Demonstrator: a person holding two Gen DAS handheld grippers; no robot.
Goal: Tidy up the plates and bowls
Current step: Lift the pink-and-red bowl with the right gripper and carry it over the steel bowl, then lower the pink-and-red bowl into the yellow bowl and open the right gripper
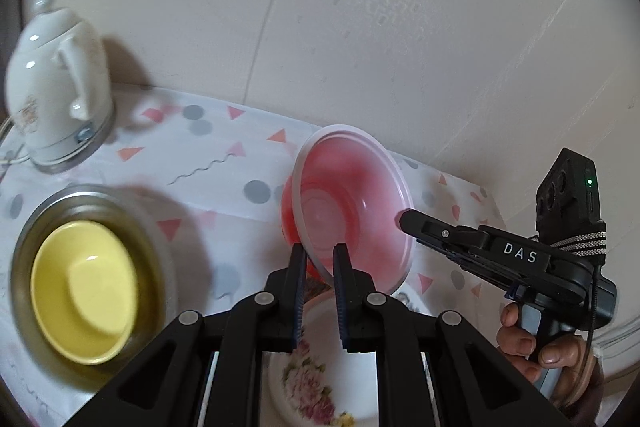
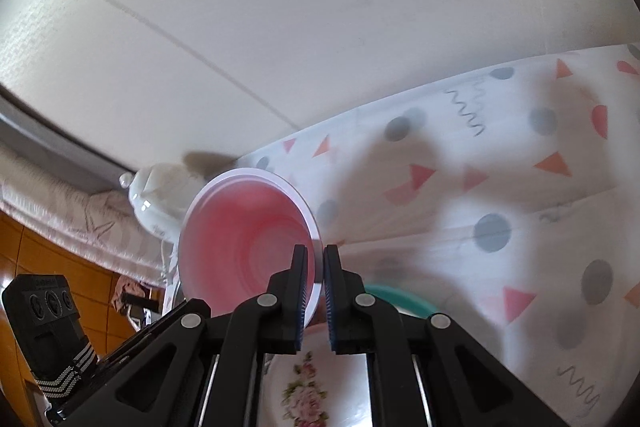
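A translucent pink bowl hangs tilted above the patterned tablecloth. My left gripper is shut on its near rim. My right gripper comes in from the right, held by a hand, with its tip at the bowl's right rim. In the right wrist view the same pink bowl has its rim pinched between the shut fingers of my right gripper. A white plate with a flower print lies on the table below the bowl, also seen as the flowered plate.
A yellow bowl sits inside a metal bowl at the left. A white kettle stands at the back left by the wall. A teal rim shows behind my right fingers. A wooden floor lies beyond the table.
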